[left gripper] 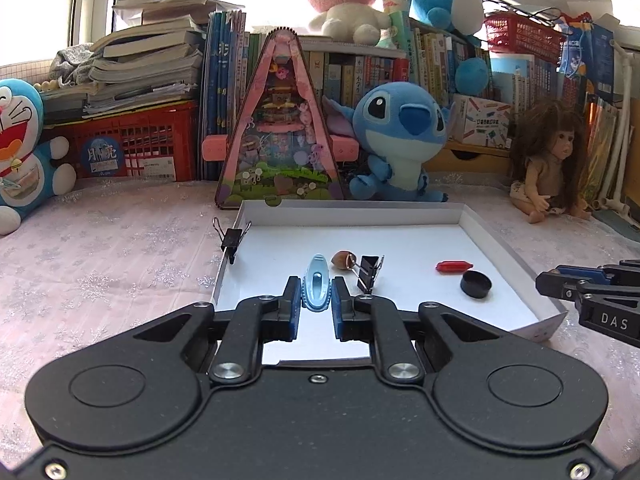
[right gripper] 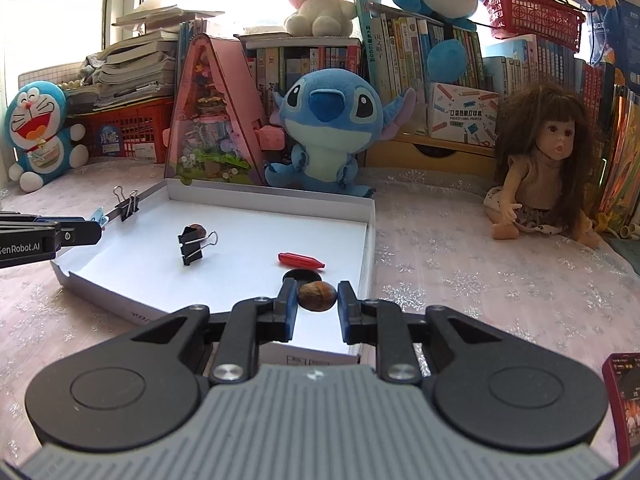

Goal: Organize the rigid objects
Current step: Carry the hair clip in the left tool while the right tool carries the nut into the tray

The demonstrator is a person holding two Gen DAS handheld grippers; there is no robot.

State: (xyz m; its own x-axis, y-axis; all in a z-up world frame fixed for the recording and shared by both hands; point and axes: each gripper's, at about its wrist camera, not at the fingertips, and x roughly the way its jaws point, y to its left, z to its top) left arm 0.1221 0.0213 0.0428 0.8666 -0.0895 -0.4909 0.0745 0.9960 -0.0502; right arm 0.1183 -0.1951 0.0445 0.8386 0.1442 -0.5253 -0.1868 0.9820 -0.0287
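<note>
A white shallow box lid (left gripper: 496,240) (right gripper: 370,240) lies on the pink cloth. My left gripper (left gripper: 316,300) is shut on a light blue correction-tape dispenser (left gripper: 317,288) over the lid's near left part. My right gripper (right gripper: 317,298) is shut on a brown walnut (right gripper: 317,296) over the lid's near right corner. Inside the lid lie another nut (left gripper: 343,260), a black binder clip (left gripper: 370,274) (right gripper: 192,246), a red crayon-like piece (left gripper: 451,267) (right gripper: 301,260) and a black round cap (left gripper: 475,285) (right gripper: 300,275). Another binder clip (left gripper: 231,238) (right gripper: 127,205) is clamped on the lid's left wall.
Behind the lid stand a pink triangular toy case (left gripper: 280,128), a Stitch plush (left gripper: 400,140) (right gripper: 324,128), a doll (right gripper: 548,160), a Doraemon plush (right gripper: 38,132), a red crate (left gripper: 132,148) and shelves of books. A phone (right gripper: 622,400) lies at the near right.
</note>
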